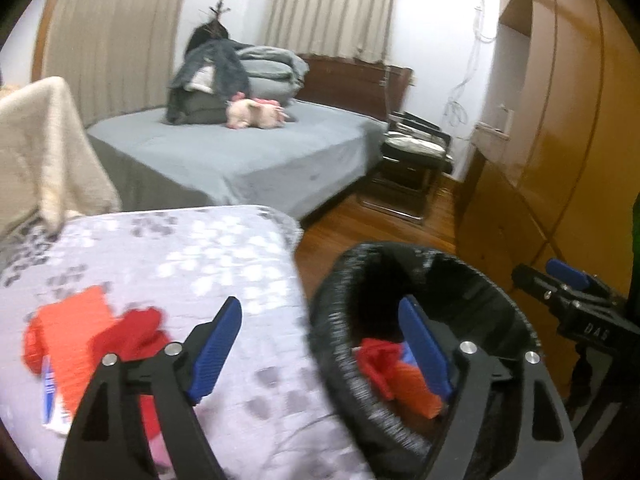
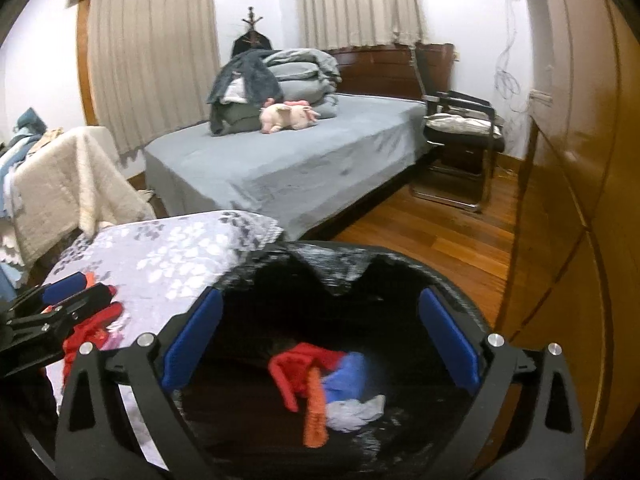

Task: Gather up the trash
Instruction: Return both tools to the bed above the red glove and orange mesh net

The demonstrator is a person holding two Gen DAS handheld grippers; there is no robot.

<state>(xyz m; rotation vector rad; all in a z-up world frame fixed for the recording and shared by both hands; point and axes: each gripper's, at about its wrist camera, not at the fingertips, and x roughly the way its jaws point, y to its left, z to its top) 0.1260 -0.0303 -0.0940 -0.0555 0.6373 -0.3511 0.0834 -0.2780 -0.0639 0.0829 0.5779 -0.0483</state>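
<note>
Left tongs (image 1: 320, 352) spread, empty | right tongs (image 2: 320, 344) spread over bin (image 2: 336, 268) | risk: red wrappers (image 1: 80, 332) slide off slick worktop (image 1: 192, 248) when pinched.

Left gripper (image 1: 320, 350): jaws spread wide, nothing between the blue pads (image 1: 216, 350); its left finger sits over the floral-covered surface (image 1: 192, 248) and its right finger over the mouth of the black-lined bin (image 1: 344, 280); right gripper (image 2: 320, 348): jaws likewise wide apart and empty, both fingers positioned over the bin opening, pointing into it; each gripper appears at the edge of the other's view, the two well apart.
</note>
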